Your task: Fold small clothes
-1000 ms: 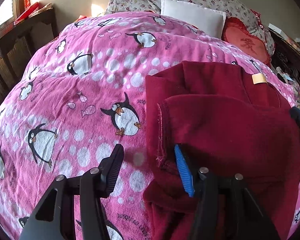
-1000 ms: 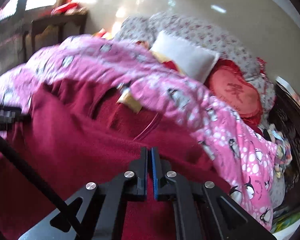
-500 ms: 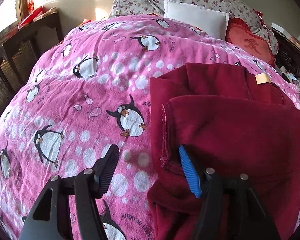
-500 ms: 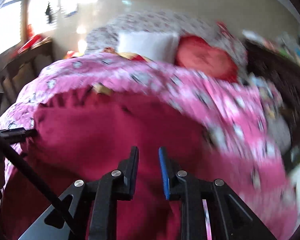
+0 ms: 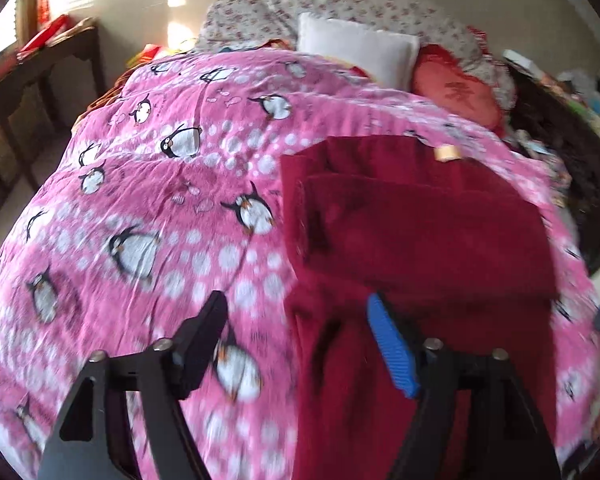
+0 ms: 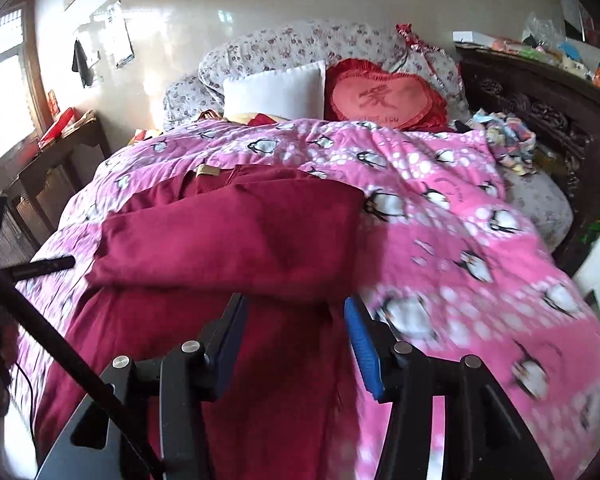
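Left wrist view: the dark red garment (image 5: 412, 232) lies part-folded on the bed's pink penguin quilt (image 5: 148, 208). Left tool (image 5: 296, 320) and right tool (image 6: 296, 316) are both opening, nothing clamped. Soft, limp, light; pinch doubled edges or corners.

Before my tool: a red heart cushion (image 6: 384, 98) bearing one large Chinese character, with smaller illegible print beneath; the penguin quilt (image 5: 148, 208) carries small lettering, too blurred to read.
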A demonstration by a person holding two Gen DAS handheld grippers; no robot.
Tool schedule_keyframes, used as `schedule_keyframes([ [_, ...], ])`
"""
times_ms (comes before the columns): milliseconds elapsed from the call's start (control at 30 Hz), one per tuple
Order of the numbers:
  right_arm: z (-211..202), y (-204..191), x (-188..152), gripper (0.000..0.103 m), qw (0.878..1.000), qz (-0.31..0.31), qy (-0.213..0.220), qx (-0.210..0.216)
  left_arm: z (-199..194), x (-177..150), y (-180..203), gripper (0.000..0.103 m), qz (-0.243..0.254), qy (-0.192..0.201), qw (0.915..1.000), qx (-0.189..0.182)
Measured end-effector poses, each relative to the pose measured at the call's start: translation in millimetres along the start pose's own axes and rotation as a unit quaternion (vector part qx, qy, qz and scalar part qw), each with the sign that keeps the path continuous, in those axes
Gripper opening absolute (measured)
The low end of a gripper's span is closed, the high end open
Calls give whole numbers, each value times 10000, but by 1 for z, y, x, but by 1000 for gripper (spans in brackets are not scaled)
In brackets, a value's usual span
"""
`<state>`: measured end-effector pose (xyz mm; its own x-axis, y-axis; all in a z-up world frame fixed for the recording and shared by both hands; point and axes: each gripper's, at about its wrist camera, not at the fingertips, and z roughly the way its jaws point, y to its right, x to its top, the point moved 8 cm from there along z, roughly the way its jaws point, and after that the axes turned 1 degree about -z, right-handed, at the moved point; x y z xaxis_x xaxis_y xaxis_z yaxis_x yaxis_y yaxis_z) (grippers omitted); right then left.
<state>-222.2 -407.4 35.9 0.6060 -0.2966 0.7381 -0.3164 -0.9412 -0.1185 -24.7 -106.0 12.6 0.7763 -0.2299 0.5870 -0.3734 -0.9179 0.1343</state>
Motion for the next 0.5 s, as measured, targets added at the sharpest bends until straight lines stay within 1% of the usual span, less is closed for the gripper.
schedule_keyframes([
  [67,-17,4,-14,57,10000,53,-38,-68,-22,-16,-3,78,65,-3,9999,-113],
  [167,-37,11,-36,60,9999,126,-44,-103,-42,-44,-9,80,107,-84,9998,-169],
  [233,-45,14,-54,61,9997,218,-107,-74,-48,-63,-13,80,93,-190,9995,-223],
  [333,-50,12,-82,67,9989,341,-313,81,-53,-89,-15,80,100,-329,9989,-325],
  [400,-53,10,-102,67,9981,407,-439,156,-57,-106,-14,80,124,-380,9983,-427],
  [500,-59,6,-127,70,9967,464,-589,300,-58,-132,-12,85,38,-598,9955,-738],
])
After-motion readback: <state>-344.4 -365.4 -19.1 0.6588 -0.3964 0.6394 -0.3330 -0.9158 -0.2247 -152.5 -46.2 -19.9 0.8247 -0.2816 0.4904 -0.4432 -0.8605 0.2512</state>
